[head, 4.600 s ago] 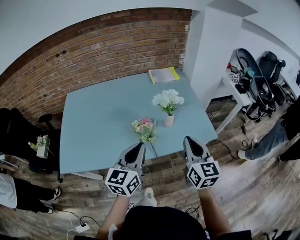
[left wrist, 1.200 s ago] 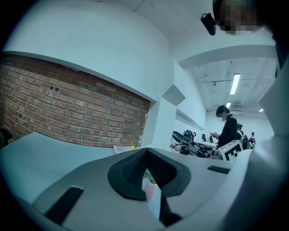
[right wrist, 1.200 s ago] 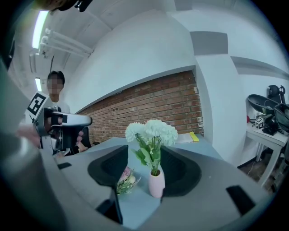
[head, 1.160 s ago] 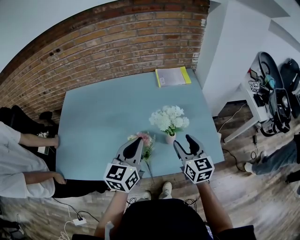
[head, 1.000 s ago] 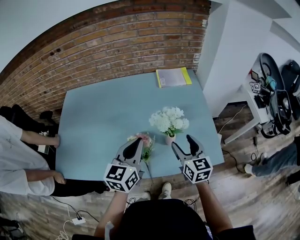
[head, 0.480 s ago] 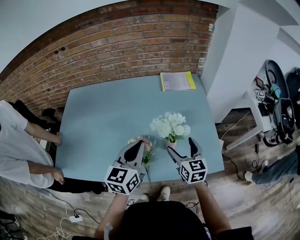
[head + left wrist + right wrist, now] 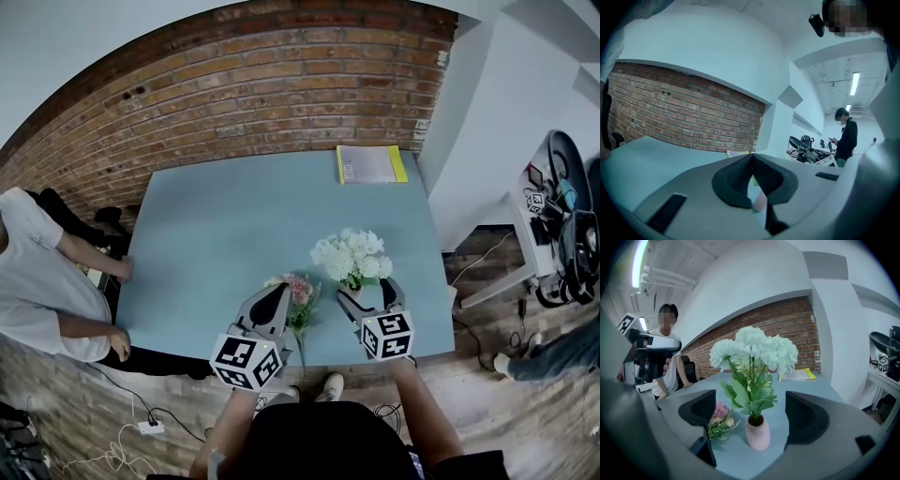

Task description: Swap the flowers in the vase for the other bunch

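Note:
White flowers (image 7: 352, 255) stand in a small pink vase (image 7: 757, 436) near the front edge of the blue table (image 7: 216, 234). The pink bunch (image 7: 298, 291) lies flat just left of the vase. My right gripper (image 7: 369, 294) is close in front of the vase. Its jaws have just been opening and stand wide. In the right gripper view (image 7: 752, 416) the vase and stems show between the fingers, untouched. My left gripper (image 7: 278, 294) hovers over the pink bunch's stems. Seen in its own view (image 7: 751, 159), it is shut with nothing in it.
A yellow-edged notebook (image 7: 372, 164) lies at the table's far right corner. A person in a white shirt (image 7: 47, 272) leans on the left edge. A brick wall (image 7: 262, 84) runs behind. A white side table with gear (image 7: 562, 234) stands to the right.
My right gripper has moved forward and down toward the vase, and its jaws have spread wider. The left gripper has stayed put. The person at the left has come further into view.

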### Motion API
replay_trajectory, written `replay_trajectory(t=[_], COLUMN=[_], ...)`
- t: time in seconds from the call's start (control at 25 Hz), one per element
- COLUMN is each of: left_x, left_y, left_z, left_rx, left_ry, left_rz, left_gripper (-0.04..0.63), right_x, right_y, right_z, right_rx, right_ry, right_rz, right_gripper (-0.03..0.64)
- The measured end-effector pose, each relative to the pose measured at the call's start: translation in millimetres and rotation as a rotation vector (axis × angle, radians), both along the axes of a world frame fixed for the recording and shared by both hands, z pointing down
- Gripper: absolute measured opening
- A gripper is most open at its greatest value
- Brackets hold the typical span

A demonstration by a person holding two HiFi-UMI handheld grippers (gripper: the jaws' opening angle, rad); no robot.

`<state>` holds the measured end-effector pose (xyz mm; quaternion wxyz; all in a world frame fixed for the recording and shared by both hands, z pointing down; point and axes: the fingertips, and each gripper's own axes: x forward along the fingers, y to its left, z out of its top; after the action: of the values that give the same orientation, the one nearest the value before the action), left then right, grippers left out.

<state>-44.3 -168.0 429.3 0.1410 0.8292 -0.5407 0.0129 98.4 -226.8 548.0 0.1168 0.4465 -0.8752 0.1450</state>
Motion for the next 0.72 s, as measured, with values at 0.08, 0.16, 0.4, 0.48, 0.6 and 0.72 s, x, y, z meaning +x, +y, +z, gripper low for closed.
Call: replay_trajectory(t=[0.08, 0.16, 0.4, 0.48, 0.6, 0.72], left_x=[-3, -5, -7, -8, -12, -19], left_y=[-1, -1, -4, -4, -5, -5], left_z=[1, 3, 12, 12, 11, 9], left_rx=[-0.002, -0.007, -0.023, -0.023, -0.022, -0.016], left_ry=[-0.003, -0.003, -0.001, -0.001, 0.017, 0.029], left_rz=[-0.012, -0.023, -0.035, -0.040, -0.055, -0.070], left_gripper=[0.006, 0.006, 0.006, 0.006, 0.006, 0.006], right_x=[-4, -6, -10, -11, -13, -17], right_y=[-4, -7, -17, -19, -22, -27], right_z=[1, 1, 7, 9, 8, 7], right_rx=[0.001, 0.005, -0.001, -0.003, -0.002, 0.001], right_ry=[0.007, 0.010, 0.009, 0.011, 0.005, -0.002], right_rz=[-0.016, -0.026, -0.046, -0.050, -0.053, -0.056], right_gripper=[0.440, 0.440, 0.440, 0.440, 0.440, 0.440])
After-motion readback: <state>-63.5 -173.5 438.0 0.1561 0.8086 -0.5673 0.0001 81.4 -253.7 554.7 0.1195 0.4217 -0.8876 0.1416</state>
